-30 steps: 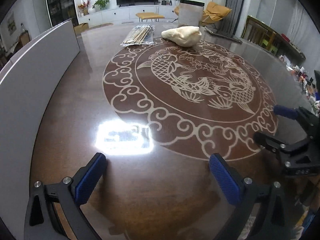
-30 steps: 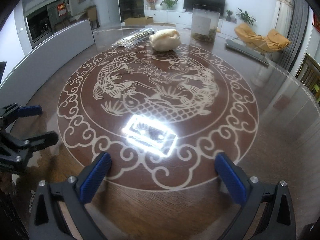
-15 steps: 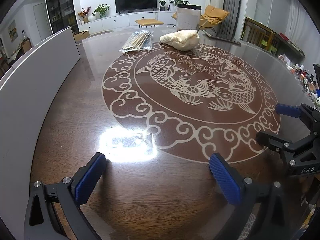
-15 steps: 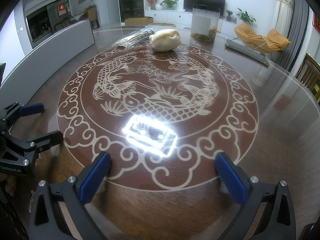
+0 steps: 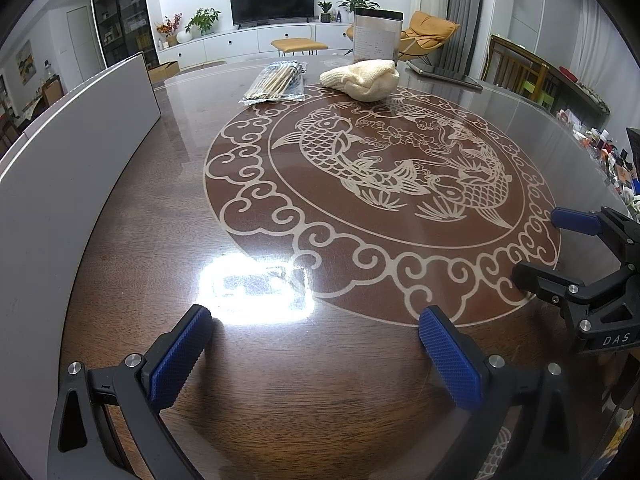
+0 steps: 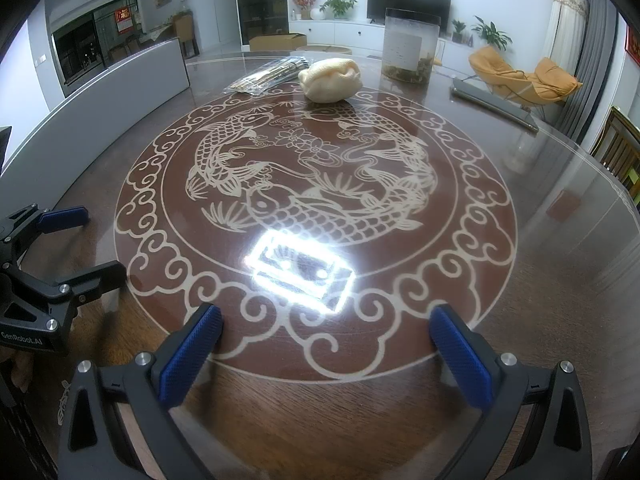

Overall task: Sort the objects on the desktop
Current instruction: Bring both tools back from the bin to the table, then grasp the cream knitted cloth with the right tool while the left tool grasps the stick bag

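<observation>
Dark wood under glass fills both views: the worktop (image 5: 168, 208) carries a pale fish-and-cloud medallion across its middle. My left hand-held gripper (image 5: 316, 344) sits at the bottom of the left wrist frame with its blue-padded fingers (image 5: 182, 356) spread wide and nothing between them. My right hand-held gripper (image 6: 328, 344) at the bottom of the right wrist frame is likewise spread wide and empty; it also shows at the right edge of the left view, and the left one at the left edge of the right view.

Toward the top centre of each frame lie the things to sort. A cream knitted cloth bundle (image 5: 362, 79) rests at the medallion's far rim, and a clear packet of sticks (image 5: 276, 82) lies just beside it to the left. Behind the bundle stands a tall clear jar (image 6: 410, 50). A flat dark slab (image 6: 494, 104) lies to its right. Both hand-held grippers are well apart from all of these. A grey panel (image 5: 60, 168) curves along the left edge.
</observation>
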{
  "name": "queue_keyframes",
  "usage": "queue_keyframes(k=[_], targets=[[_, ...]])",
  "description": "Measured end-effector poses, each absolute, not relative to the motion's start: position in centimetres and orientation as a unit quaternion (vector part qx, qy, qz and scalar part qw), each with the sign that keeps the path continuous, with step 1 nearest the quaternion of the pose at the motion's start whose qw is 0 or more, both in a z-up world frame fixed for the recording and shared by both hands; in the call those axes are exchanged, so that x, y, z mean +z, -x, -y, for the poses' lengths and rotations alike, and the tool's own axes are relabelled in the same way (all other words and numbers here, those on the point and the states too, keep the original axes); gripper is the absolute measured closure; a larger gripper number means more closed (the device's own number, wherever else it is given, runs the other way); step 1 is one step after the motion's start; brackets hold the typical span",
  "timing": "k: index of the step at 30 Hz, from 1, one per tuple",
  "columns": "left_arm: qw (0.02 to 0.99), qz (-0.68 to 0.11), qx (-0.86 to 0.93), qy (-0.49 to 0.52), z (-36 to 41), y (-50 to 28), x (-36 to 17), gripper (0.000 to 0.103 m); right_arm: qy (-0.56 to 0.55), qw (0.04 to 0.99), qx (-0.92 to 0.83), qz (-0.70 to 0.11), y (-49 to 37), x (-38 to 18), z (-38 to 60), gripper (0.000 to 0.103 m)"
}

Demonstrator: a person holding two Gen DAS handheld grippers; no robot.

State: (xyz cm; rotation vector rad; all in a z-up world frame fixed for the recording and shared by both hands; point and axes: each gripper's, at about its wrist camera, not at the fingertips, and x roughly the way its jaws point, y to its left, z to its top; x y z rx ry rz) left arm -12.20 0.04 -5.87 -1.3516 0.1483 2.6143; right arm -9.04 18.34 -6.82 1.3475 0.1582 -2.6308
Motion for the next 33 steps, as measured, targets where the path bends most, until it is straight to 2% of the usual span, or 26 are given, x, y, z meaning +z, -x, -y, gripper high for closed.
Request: queue_keyframes(k=[20, 25, 33], targets=[[0.113, -0.061, 0.879, 0.459, 0.7, 12.7, -5.8, 0.000, -0.453, 0.095, -0.885, -0.057, 9.3, -6.9, -18.4, 0.000], [0.085, -0.042, 0.884, 0.458, 3.1, 15.5, -5.8, 0.000, -0.462, 0.106, -0.878, -0.064, 14.6, -7.0, -18.3, 0.000], [0.068, -0.035, 0.887, 0.455, 3.8, 15.4, -5.7, 0.000, -0.443, 0.132, -0.885, -0.052, 28.4, -5.2, -15.4, 0.000]])
